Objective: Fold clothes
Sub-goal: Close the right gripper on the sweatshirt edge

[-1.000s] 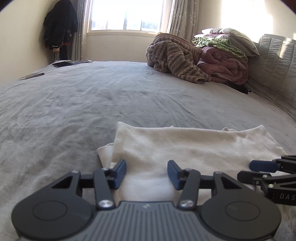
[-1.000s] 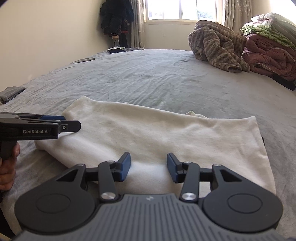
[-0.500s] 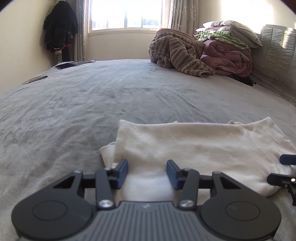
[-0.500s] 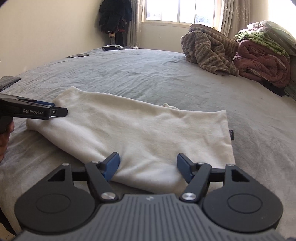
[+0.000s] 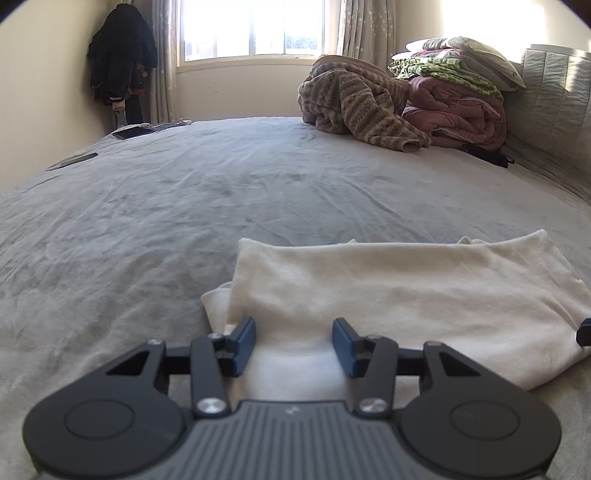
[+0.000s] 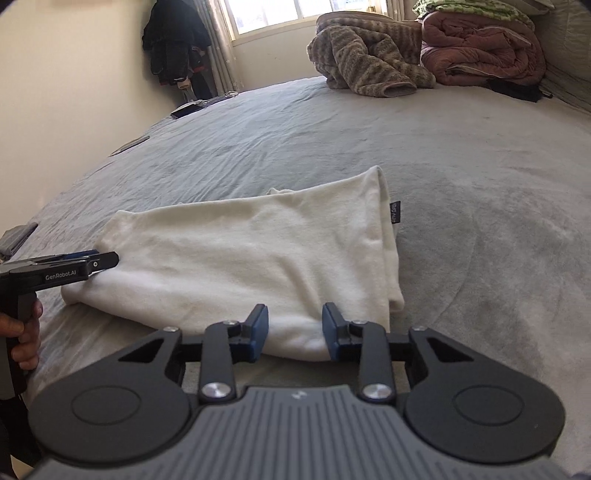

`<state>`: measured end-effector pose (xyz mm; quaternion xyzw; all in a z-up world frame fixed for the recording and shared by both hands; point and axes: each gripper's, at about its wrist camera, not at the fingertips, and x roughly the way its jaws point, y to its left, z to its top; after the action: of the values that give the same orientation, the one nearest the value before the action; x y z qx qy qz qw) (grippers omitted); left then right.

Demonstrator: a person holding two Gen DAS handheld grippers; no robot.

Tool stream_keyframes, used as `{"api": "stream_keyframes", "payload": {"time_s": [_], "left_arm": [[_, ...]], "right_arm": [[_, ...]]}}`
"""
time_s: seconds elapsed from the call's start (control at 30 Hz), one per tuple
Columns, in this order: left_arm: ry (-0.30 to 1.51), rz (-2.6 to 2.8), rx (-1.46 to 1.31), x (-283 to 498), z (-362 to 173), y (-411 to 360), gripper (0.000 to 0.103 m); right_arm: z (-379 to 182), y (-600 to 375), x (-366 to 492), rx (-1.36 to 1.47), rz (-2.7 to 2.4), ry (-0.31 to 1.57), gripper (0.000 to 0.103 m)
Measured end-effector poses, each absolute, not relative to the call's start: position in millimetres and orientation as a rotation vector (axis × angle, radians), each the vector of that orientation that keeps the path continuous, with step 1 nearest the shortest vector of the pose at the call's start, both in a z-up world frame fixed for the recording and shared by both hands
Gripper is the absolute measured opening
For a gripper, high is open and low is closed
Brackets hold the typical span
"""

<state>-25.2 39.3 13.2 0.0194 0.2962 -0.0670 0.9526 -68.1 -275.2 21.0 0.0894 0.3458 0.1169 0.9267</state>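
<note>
Since the earlier frames my right gripper (image 6: 293, 328) has slid along the near edge of the cream garment (image 6: 251, 266) to its right-hand corner and rolled, so the room now leans in its view, while my left gripper (image 5: 293, 345) has kept its place at the other end.

Going from the biggest thing down: the bed with its grey cover (image 5: 221, 192) fills both views. At its far side sits a brown striped blanket (image 5: 354, 107), bunched up, touching a folded pink quilt (image 5: 461, 114) with green and pale bedding on top. A dark coat (image 5: 118, 62) hangs in the corner beside the window (image 5: 251, 29).

The cream garment lies flat on the cover near me, folded into a long band, with a small dark label (image 6: 395, 211) poking out at its right edge.

My left gripper's fingers stand about half apart with a bulge of the garment's near edge between them; I cannot tell whether the pads press on it. In the right view that gripper shows from the side, held in a hand (image 6: 24, 339), its tip at the garment's left end.

My right gripper's jaws are closing, now narrow, with a fold of the garment's corner between the blue pads (image 6: 258, 332).
</note>
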Motion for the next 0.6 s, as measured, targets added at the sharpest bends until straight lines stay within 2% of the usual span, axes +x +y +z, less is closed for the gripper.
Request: {"api": "stream_keyframes", "payload": {"time_s": [0.03,0.07,0.47,0.53,0.57,0.6], "left_arm": [[0.602,-0.135,0.040,-25.2,13.3,39.0,0.049],[0.602,-0.133,0.042,-25.3,13.5,38.7,0.049],[0.591,-0.124,0.084,-30.1,16.0,37.5,0.048],[0.587,-0.120,0.087,-32.3,18.7,37.8,0.048],[0.584,-0.118,0.088,-34.2,20.9,37.7,0.048],[0.574,-0.121,0.092,-38.6,24.5,36.5,0.048]], "right_arm": [[20.7,-279.1,-67.8,0.199,0.227,0.715,0.014],[20.2,-282.8,-67.6,0.209,0.209,0.720,0.000],[23.0,-271.2,-74.4,0.090,0.155,0.716,0.000],[23.4,-266.1,-75.9,0.060,0.157,0.702,0.003],[23.7,-263.3,-76.6,0.048,0.164,0.688,0.011],[23.9,-260.5,-77.2,0.037,0.171,0.676,0.014]]}}
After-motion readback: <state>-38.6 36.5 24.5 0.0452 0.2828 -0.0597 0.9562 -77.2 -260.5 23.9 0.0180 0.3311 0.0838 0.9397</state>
